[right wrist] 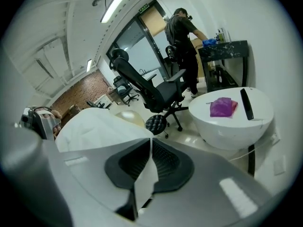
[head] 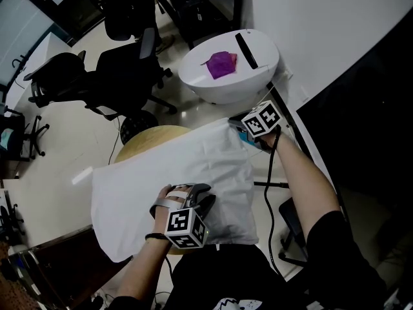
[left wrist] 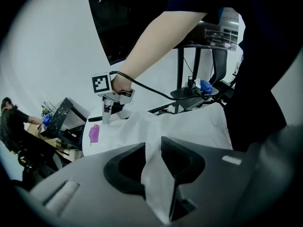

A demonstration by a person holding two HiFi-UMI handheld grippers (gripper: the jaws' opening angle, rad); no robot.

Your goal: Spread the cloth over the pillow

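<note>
A white cloth (head: 168, 173) lies spread over a bulky shape on a round wooden table (head: 145, 137); the pillow itself is hidden under it. My left gripper (head: 205, 200) sits at the cloth's near edge, shut on a fold of the white cloth (left wrist: 189, 126) that runs up between its jaws (left wrist: 154, 157). My right gripper (head: 250, 136) is at the far right corner, shut on a thin edge of the cloth (right wrist: 99, 126) pinched between its jaws (right wrist: 150, 157). The left gripper view shows the right gripper (left wrist: 108, 115) across the cloth.
A white oval table (head: 258, 76) beyond the cloth carries a purple rag (head: 222, 63) and a black strip (head: 246, 50). Black office chairs (head: 122, 70) stand at the far left. A black stand and cable (head: 274, 186) are to the right. A person (right wrist: 182, 37) stands in the background.
</note>
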